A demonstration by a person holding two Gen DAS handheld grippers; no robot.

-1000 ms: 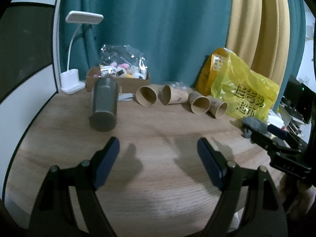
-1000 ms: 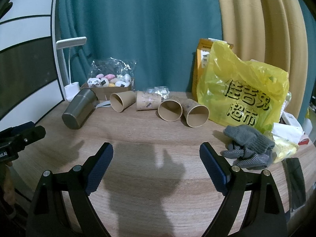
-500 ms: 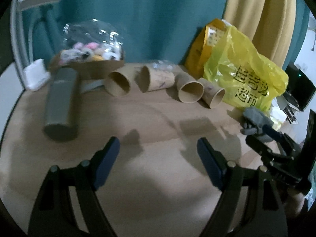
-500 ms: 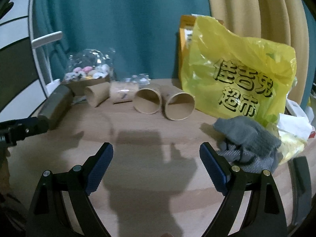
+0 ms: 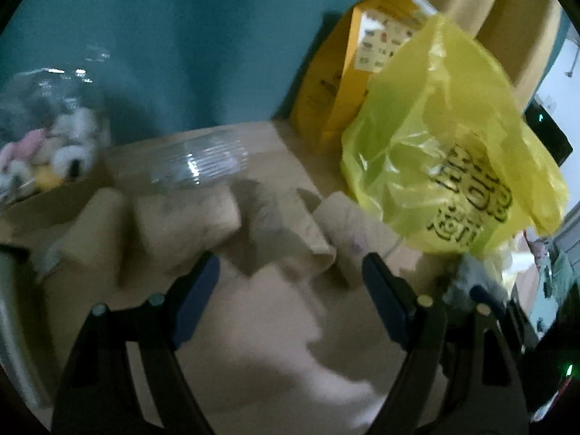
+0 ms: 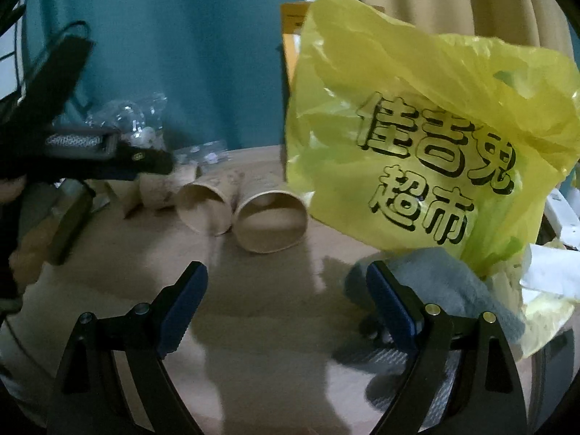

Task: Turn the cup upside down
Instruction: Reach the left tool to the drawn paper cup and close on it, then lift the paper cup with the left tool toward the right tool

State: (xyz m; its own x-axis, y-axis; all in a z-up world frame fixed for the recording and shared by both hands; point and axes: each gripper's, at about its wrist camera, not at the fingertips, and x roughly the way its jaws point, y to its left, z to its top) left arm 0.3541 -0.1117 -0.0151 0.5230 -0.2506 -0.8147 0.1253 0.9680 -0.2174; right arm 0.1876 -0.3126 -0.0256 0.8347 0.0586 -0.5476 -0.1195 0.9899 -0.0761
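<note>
- Left gripper (image 5: 290,275): jaws wide, empty, facing the row of brown paper cups.
- Nearest brown paper cup (image 6: 270,221): on its side on the wooden tabletop (image 6: 275,311), just left of the yellow plastic bag (image 6: 427,145).
- Right gripper (image 6: 286,286): jaws wide, empty.
- Step judged: approach; next, close on one cup.

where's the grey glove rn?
Right wrist view, lower right: the glove lies on the table under the yellow bag, just behind the right finger.
</note>
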